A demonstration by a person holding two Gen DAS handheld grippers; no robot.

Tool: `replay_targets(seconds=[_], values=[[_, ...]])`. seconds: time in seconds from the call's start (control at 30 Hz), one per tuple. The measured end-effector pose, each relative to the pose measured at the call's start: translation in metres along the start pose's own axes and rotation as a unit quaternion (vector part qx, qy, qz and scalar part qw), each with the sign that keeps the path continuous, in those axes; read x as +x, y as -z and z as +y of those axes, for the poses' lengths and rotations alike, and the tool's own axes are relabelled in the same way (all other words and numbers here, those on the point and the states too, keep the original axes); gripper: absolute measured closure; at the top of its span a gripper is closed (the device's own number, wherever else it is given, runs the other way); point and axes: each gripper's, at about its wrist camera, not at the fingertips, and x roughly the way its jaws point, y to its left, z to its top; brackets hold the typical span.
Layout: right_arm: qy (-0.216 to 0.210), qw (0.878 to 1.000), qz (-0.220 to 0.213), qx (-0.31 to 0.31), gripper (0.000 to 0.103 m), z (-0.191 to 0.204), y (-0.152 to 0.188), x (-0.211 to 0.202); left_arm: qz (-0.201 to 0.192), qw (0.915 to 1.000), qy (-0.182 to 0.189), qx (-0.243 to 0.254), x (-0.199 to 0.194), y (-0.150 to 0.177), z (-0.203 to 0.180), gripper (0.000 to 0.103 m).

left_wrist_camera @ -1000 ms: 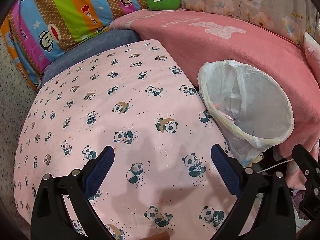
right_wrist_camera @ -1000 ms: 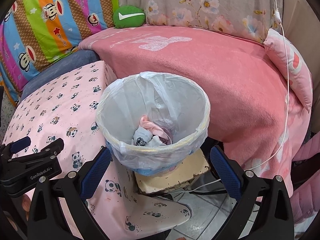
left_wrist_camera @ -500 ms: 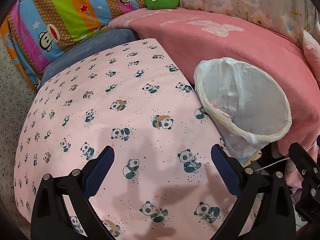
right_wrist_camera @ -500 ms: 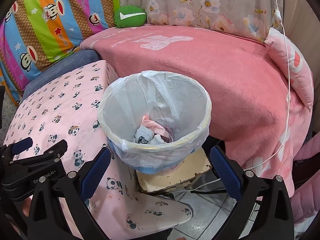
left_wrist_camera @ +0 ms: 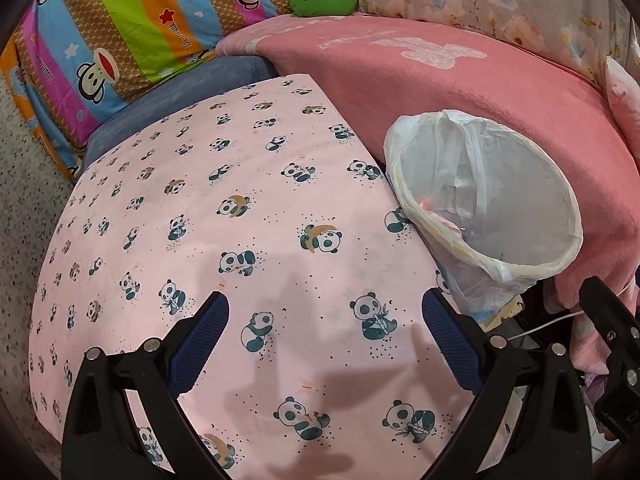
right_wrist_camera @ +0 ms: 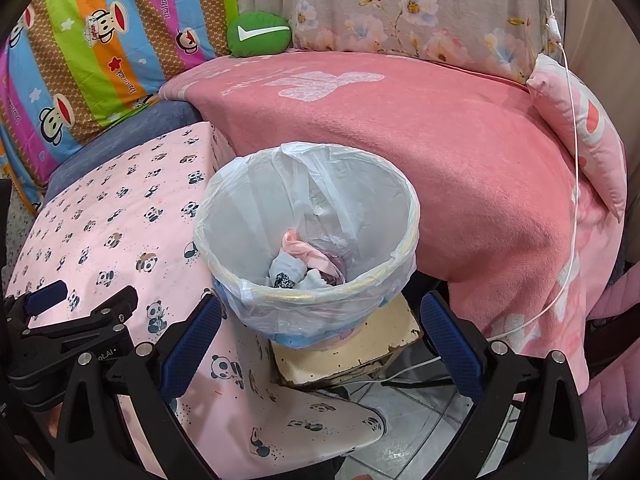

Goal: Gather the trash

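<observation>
The left gripper [left_wrist_camera: 324, 320] and right gripper [right_wrist_camera: 320, 320] (fingers spread, empty) flank the table [left_wrist_camera: 240, 208] edge; the bin [right_wrist_camera: 308, 300] holds crumpled trash [right_wrist_camera: 300, 264].

Trash bin [left_wrist_camera: 486, 208] slightly nearer, leftward.

The round bin's thin see-through plastic bag [right_wrist_camera: 352, 200] looks shiny and crinkly; the pink panda-print cloth [left_wrist_camera: 240, 200] looks smooth and matt.
</observation>
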Motion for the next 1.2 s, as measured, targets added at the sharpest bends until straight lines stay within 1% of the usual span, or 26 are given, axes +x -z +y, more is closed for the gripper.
replay_targets(seconds=[1.2], values=[[-0.001,1.0,0.0,0.001,0.005,-0.002,-0.0016,0.0001,0.008,1.0,0.003,0.0,0.001,0.0059,-0.0003,0.01]])
